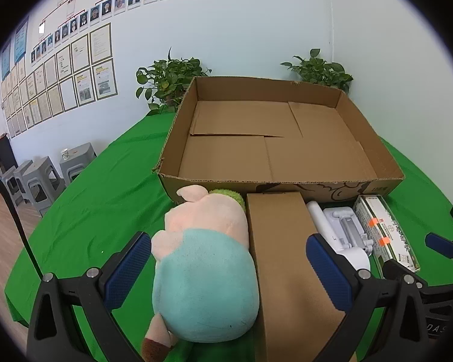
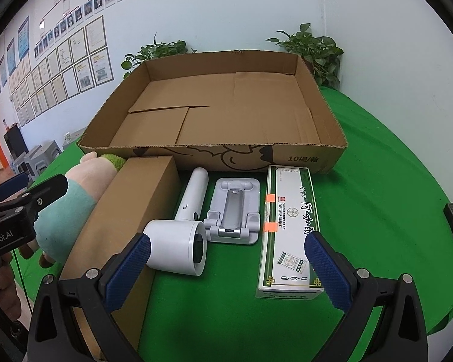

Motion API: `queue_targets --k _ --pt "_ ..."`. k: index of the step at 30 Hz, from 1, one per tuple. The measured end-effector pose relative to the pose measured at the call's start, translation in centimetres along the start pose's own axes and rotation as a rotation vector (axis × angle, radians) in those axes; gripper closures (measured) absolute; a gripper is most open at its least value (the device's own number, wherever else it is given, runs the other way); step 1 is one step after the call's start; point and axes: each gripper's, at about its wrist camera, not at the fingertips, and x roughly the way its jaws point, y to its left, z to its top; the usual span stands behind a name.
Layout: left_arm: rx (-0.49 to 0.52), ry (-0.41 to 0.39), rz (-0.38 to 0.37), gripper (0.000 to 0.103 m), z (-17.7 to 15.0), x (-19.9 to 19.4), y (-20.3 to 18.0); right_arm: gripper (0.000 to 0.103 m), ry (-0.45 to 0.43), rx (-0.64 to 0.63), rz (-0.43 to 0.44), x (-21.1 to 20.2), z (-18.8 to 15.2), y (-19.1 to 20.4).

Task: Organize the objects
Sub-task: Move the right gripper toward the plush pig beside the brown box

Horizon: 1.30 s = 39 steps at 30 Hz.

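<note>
A green table [image 2: 377, 157] is carrying everything. The big open tray [image 2: 226, 163] is sitting beyond both pairs of fingers, nothing inside it but its own cardboard flaps. A long brown box [image 1: 284, 259] is lying between the left gripper's [image 1: 231, 268] spread, released fingers, touching the plush pig [image 1: 202, 265] (teal shirt, pink head), which is also lying between them, nearer the left finger [image 1: 126, 268]. The right gripper [image 2: 226, 268] is hovering with fingers released too, gripping nothing. A green-and-white carton [image 2: 290, 229] is lying just inside its right finger [image 2: 326, 268]. The white dryer [image 2: 181, 235] is lying by its left finger [image 2: 126, 268], barrel end close to the pad. A grey stand [image 2: 234, 211] is resting farther ahead, between dryer and carton.
</note>
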Motion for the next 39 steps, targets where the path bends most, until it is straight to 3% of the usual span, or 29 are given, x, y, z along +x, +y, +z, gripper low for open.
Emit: queue_targets --k 29,35,39 --pt "0.017 0.007 -0.052 0.001 0.7 1.2 -0.8 0.0 0.022 0.009 0.022 2.5 0.2 -1.3" --pt "-0.002 -0.004 -0.04 0.001 1.0 0.8 0.8 0.0 -0.032 -0.033 0.087 1.4 0.6 -0.8" --pt "0.0 0.033 -0.038 0.001 0.9 0.9 2.1 0.0 -0.068 -0.071 0.194 0.6 1.0 0.3"
